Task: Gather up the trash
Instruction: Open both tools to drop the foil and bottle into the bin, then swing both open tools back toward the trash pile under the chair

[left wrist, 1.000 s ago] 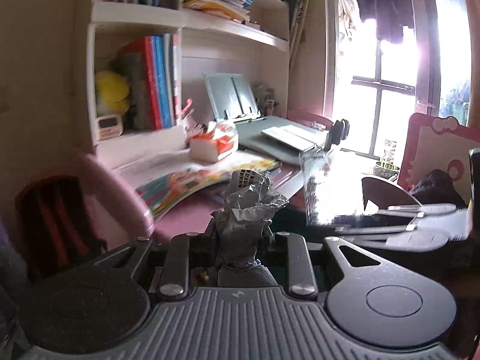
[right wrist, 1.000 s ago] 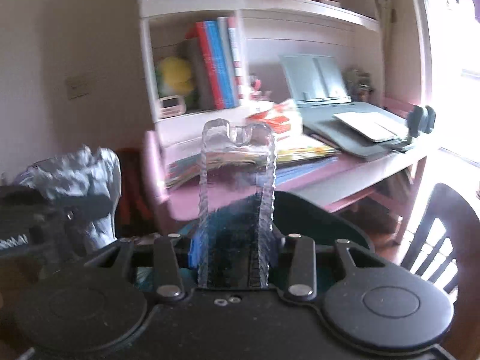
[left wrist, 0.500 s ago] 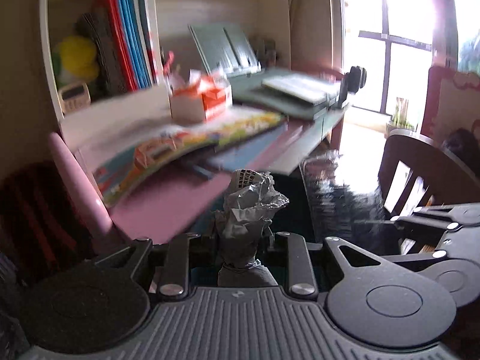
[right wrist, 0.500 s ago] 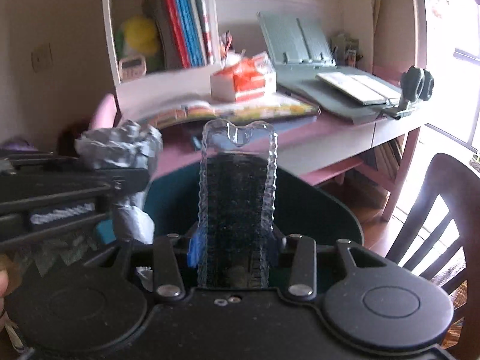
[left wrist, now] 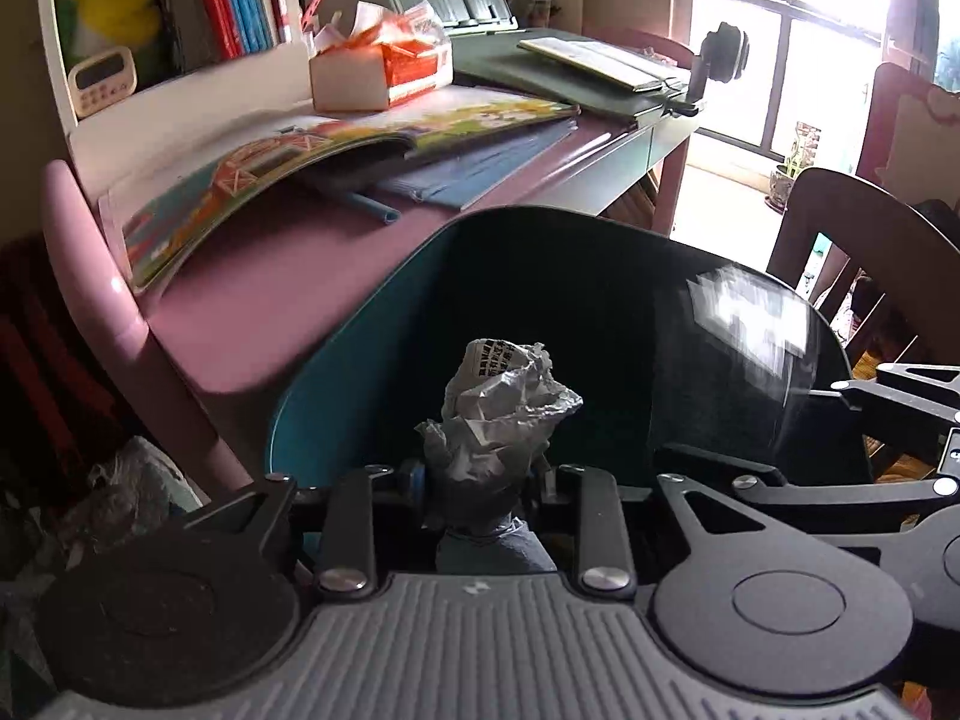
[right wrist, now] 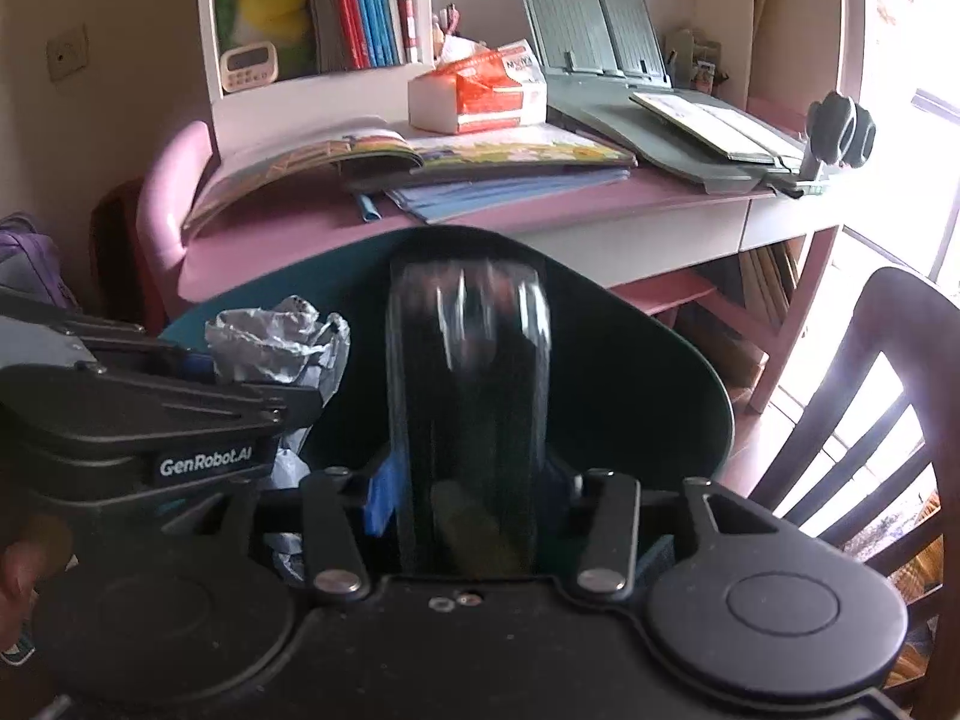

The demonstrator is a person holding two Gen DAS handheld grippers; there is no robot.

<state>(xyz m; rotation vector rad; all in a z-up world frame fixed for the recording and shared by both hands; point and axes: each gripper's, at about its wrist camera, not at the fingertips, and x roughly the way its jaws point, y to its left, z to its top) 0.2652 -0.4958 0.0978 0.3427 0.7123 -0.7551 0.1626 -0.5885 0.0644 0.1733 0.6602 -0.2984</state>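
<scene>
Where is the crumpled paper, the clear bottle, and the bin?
paper [left wrist: 504, 414], left wrist view, on its crinkled grey middle above the claw.
bottle [right wrist: 471, 372], right wrist view, on the clear wall halfway up.
bin [left wrist: 336, 360], left wrist view, on its teal outer wall at left.

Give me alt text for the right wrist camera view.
The right tongs grip a clear plastic bottle over a dark teal bin. At left, the left tongs hold crumpled silver wrapper; a cluttered pink desk stands behind.
</scene>
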